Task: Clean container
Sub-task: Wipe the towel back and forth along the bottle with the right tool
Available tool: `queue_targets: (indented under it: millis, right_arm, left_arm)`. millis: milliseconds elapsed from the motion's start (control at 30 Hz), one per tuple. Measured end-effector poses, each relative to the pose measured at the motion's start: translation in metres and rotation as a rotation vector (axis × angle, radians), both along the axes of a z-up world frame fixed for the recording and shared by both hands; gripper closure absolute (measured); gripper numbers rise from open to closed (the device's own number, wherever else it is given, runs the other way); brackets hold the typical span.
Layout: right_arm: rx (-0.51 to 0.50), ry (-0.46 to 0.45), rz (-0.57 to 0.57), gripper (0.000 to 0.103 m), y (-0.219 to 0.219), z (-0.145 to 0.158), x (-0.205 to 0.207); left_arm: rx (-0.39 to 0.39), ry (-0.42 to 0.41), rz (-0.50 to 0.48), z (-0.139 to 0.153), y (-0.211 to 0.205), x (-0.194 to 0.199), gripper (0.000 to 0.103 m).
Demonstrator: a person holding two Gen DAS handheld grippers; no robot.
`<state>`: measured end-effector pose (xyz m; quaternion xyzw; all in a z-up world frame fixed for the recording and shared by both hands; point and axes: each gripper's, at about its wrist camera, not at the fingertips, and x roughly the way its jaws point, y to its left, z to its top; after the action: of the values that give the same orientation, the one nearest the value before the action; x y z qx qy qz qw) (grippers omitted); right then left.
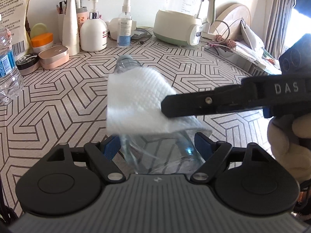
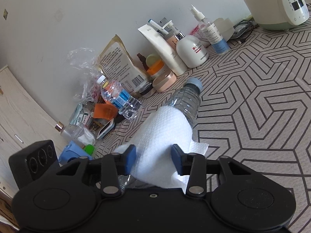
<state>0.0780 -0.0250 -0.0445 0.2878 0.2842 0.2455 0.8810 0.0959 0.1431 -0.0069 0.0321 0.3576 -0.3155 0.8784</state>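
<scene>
While your left tongs (image 1: 158, 145) clamp the clear bottle's (image 2: 184, 101) base, your right tongs (image 2: 153, 159) pinch the white paper towel (image 2: 167, 126) around its middle, above the worktop (image 2: 262, 106).

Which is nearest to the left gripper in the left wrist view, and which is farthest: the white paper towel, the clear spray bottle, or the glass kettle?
From the left gripper:
1. White paper towel, draped over the held clear bottle, just ahead of the fingers.
2. Clear spray bottle, standing far back, slightly left.
3. Glass kettle, far back on the right; not clearly farther than the spray bottle, too close to call.
</scene>
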Motion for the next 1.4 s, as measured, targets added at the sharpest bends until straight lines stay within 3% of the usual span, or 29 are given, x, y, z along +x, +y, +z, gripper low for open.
queue_targets:
  millis: [267, 533, 867, 1067, 1400]
  right_arm:
    - [-0.113, -0.067, 0.001, 0.065, 0.019, 0.011, 0.002]
    - [0.046, 0.013, 0.000, 0.067, -0.002, -0.010, 0.006]
    - [-0.031, -0.010, -0.021, 0.067, 0.007, 0.004, 0.014]
    - [-0.106, -0.045, -0.042, 0.055, 0.016, 0.009, 0.027]
    - [-0.029, -0.003, -0.015, 0.045, 0.007, -0.002, 0.030]
  left_arm:
    - [0.030, -0.014, 0.022, -0.001, 0.001, 0.003, 0.022]
    - [0.033, -0.023, 0.041, 0.000, 0.004, 0.006, 0.022]
    - [0.056, -0.043, 0.028, -0.001, 0.001, 0.004, 0.022]
    - [0.050, -0.037, 0.015, -0.002, -0.001, 0.004, 0.022]
    - [0.051, -0.050, 0.001, -0.002, 0.001, -0.001, 0.019]
